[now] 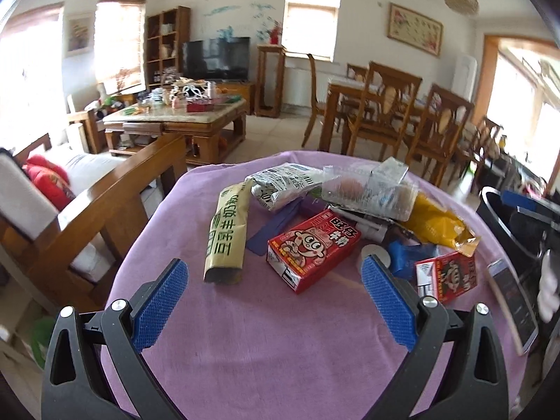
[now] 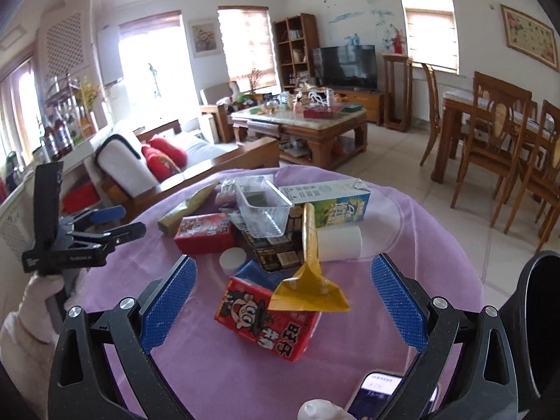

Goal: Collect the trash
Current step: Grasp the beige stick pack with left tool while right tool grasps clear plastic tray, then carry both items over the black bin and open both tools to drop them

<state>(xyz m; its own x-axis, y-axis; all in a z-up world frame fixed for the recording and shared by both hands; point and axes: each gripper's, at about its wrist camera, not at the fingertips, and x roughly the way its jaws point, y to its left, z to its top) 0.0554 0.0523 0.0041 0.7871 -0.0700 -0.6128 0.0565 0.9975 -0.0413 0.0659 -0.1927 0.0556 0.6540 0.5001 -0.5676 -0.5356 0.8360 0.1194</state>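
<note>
Left of the red milk carton [image 1: 313,250] lies a beige pouch [image 1: 226,234]; right of it, a yellow wrapper [image 1: 439,225] and a smaller red carton [image 1: 451,274], all heaped on the purple-covered table [image 1: 245,350]. The left gripper [image 1: 274,302] and right gripper [image 2: 283,306] are held empty, jaws spread wide. The overlapping yellow wrapper could be dragged along or spilled if the carton beneath it is gripped carelessly.

Phone [image 2: 376,397] — cut by frame edge

bright windows [image 1: 119,42]; wooden chairs [image 1: 381,105]; tiled floor [image 1: 276,133]
</note>
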